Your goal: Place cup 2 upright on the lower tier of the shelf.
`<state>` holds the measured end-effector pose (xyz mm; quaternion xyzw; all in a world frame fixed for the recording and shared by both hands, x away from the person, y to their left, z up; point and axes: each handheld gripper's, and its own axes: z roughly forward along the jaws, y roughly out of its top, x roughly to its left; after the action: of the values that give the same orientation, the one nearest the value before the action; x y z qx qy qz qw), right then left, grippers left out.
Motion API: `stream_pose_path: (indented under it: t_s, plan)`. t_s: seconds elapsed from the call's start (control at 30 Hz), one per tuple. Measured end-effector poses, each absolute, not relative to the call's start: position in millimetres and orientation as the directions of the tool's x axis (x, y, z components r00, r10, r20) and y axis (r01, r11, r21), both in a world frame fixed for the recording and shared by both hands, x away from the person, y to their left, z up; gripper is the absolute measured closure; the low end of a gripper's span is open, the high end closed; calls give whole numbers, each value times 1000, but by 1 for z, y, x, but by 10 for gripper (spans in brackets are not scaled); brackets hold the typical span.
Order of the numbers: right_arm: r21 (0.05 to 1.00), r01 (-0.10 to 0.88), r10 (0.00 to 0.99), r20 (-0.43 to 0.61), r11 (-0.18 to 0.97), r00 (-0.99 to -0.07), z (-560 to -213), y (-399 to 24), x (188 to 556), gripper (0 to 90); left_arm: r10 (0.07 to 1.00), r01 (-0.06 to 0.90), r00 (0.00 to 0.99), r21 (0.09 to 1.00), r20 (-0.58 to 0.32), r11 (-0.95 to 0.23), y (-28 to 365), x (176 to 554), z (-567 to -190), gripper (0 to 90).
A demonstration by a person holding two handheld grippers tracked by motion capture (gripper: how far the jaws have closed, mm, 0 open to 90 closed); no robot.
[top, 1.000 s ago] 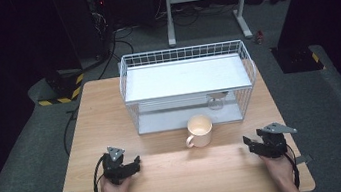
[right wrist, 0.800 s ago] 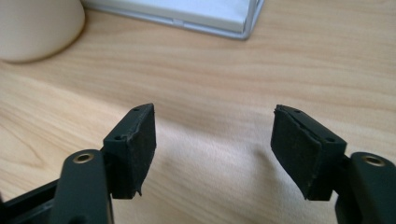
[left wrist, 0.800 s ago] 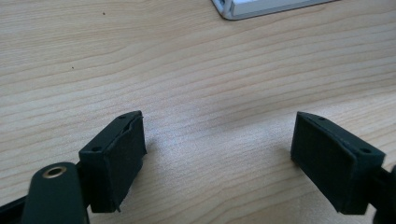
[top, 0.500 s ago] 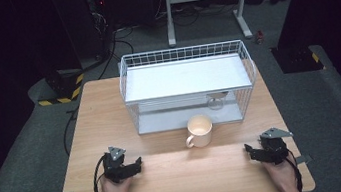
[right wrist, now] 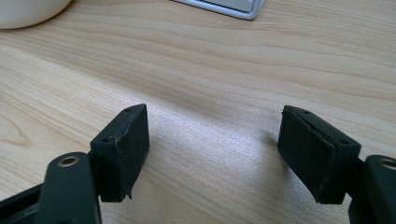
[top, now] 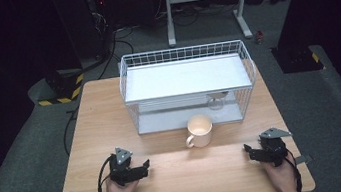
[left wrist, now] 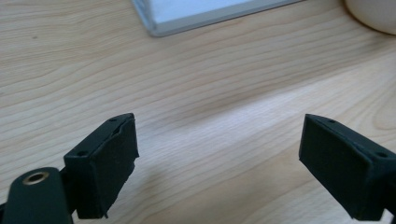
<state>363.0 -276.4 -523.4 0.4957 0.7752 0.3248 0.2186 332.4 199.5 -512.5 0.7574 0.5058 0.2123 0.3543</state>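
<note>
A cream mug [top: 199, 130] stands on the wooden table [top: 105, 115] just in front of a white wire rack [top: 186, 77]; its rim shows at a corner in the left gripper view [left wrist: 373, 14] and in the right gripper view [right wrist: 28, 11]. A small glass [top: 216, 102] sits on the rack's lower level. My left gripper [top: 143, 166] rests near the front left edge, open, nothing between its jaws [left wrist: 219, 158]. My right gripper [top: 248, 151] rests at the front right, open and empty [right wrist: 212, 149]. Both point inward toward the table's middle.
The rack's base corner [left wrist: 159, 25] lies ahead of the left gripper, and its other corner [right wrist: 243, 9] ahead of the right. A metal stand [top: 205, 0] and cables lie on the dark floor beyond the table. Bare wood spans between the grippers.
My right gripper has slid a little toward the table's front edge. The left gripper and the mug have stayed put.
</note>
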Motion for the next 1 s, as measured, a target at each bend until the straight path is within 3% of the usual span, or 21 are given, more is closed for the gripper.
stream_pose_path:
  t_s: [0.7,1.0]
  plan:
    - [722,625,911,-18,297,-412,-524,-276,363,252,830,562,556,755,-41,-339,136,339,-504,63]
    - [721,626,911,-18,297,-412,-524,-276,363,252,811,565,580,754,-73,-336,119,344,-505,48]
